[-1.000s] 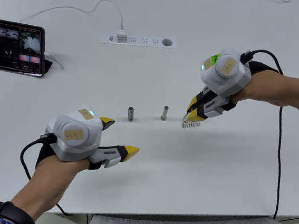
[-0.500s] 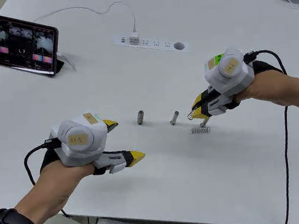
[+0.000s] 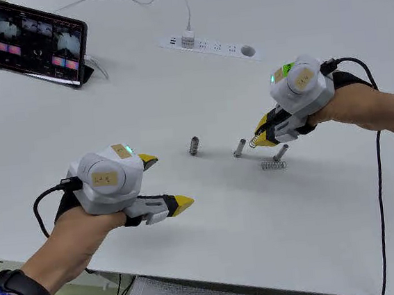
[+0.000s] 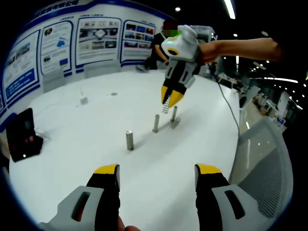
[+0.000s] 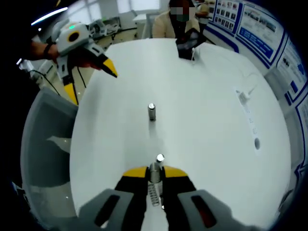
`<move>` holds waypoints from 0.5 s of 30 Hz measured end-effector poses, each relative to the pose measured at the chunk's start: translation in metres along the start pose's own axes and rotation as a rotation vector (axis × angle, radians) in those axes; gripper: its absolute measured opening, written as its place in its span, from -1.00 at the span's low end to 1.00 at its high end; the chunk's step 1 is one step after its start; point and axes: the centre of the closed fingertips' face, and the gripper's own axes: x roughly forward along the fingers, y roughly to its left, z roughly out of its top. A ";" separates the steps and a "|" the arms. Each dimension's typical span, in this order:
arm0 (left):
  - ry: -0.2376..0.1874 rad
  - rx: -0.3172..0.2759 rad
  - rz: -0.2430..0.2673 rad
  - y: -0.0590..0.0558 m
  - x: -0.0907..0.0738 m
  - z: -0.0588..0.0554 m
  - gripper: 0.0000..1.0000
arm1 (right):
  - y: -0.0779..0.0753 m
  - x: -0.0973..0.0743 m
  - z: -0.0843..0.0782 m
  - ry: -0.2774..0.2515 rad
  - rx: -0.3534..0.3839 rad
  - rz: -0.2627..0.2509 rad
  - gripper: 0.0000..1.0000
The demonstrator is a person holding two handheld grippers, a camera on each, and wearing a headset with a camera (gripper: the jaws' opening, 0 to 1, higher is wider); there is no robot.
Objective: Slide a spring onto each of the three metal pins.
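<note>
Head view: the right gripper (image 3: 261,139), its yellow-tipped jaws nearly closed, pinches a small coiled steel spring (image 3: 254,143) just ahead of the top of a bare upright metal pin (image 3: 239,147). The spring hangs at a slant, so it may catch on the pin's rim or tip the pin over. Farther ahead stands a pin already wearing a spring (image 3: 194,146). Under the gripper stands a third bare pin (image 3: 280,153), with a loose spring (image 3: 273,165) lying beside it on the white table (image 3: 194,259); a low sweep could knock either. The left gripper (image 3: 165,182), jaws wide apart and empty, is well apart from the pins. A black tablet (image 3: 39,43) and a white power strip (image 3: 208,47) lie far beyond.

Left gripper view: ahead of its open jaws, the three pins stand in a row, unobstructed.

Right gripper view: the held spring sits between the jaws, with the bare pin's top just past the tips.
</note>
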 end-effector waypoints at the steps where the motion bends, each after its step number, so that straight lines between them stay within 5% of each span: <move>1: 0.001 0.000 0.000 0.000 0.000 -0.001 0.29 | -0.001 0.001 0.000 0.002 -0.002 -0.001 -0.75; 15: 0.002 -0.023 0.002 0.003 -0.002 -0.004 0.29 | -0.006 0.007 0.007 0.011 -0.019 0.004 -0.75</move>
